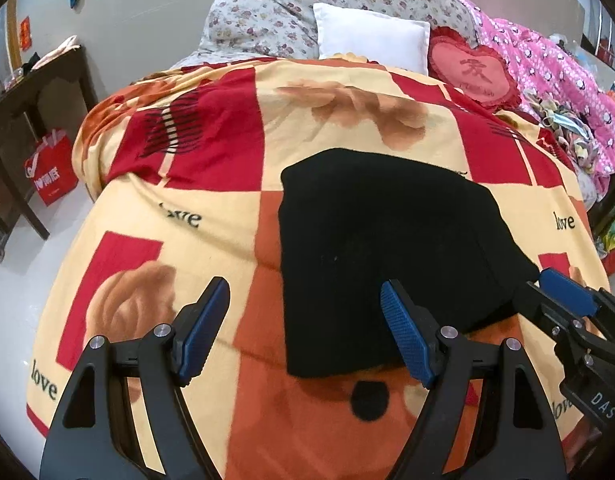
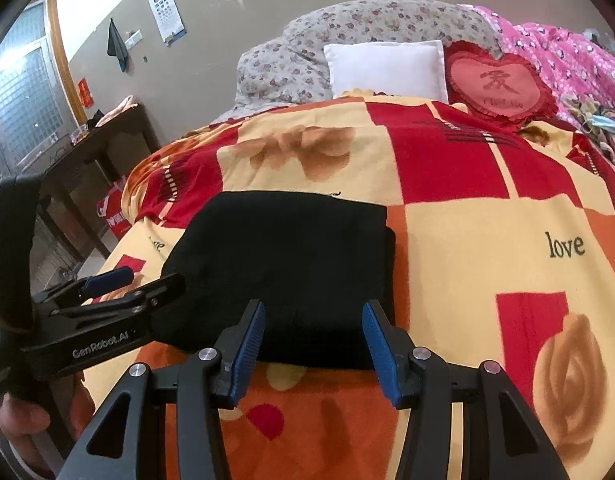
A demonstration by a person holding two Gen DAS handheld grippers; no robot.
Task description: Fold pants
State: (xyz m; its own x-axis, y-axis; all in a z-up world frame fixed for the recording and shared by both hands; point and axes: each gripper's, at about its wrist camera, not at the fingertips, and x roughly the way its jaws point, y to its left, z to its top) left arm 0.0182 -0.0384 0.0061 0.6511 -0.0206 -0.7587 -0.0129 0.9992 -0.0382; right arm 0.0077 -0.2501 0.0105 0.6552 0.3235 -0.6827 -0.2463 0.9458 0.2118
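Black pants [image 1: 383,248], folded into a compact block, lie flat on the red, orange and cream blanket [image 1: 227,216] near the bed's front edge. Your left gripper [image 1: 307,332] is spread wide, empty, at the block's near left corner. Your right gripper [image 2: 313,348] is also spread, empty, fingers just short of the near edge. Beyond, a white pillow [image 1: 371,34] and a red heart cushion [image 1: 471,70] rest at the head of the bed.
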